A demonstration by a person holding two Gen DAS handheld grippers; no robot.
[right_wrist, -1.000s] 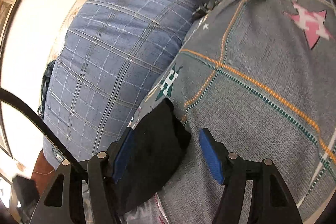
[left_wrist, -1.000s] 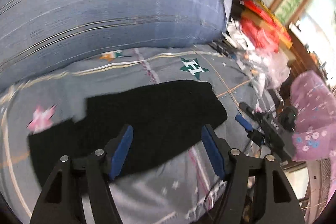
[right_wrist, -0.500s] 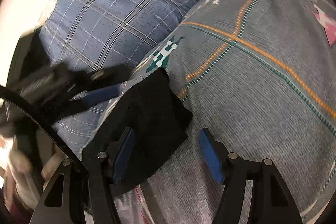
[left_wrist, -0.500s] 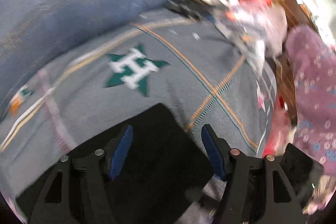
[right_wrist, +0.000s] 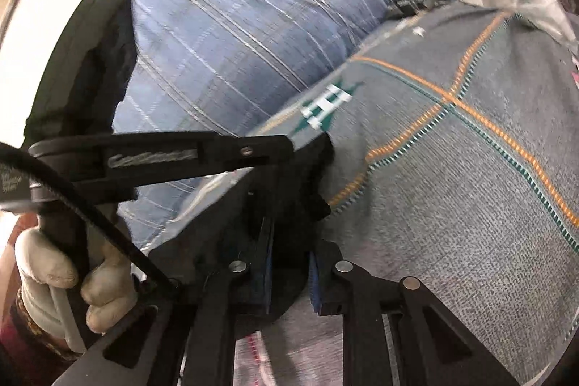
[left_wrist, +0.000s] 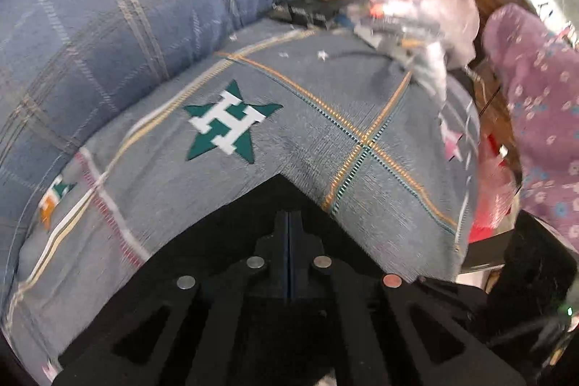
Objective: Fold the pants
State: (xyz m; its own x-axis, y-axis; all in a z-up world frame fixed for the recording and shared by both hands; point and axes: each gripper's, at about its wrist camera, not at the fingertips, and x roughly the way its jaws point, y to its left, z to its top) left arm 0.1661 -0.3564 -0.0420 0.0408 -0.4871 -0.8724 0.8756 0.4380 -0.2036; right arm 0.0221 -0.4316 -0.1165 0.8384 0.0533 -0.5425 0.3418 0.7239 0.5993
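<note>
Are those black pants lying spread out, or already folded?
Cannot tell. Only a corner of the black pants shows on the bed, pinched by both grippers; the rest is hidden.

White "H" on green star (left_wrist: 228,125), printed on grey bedsheet (left_wrist: 325,147); other lettering too blurry to read.

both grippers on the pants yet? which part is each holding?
Yes. The left gripper has just closed on the black pants at their corner. The right gripper has just closed on the same end's edge.
</note>
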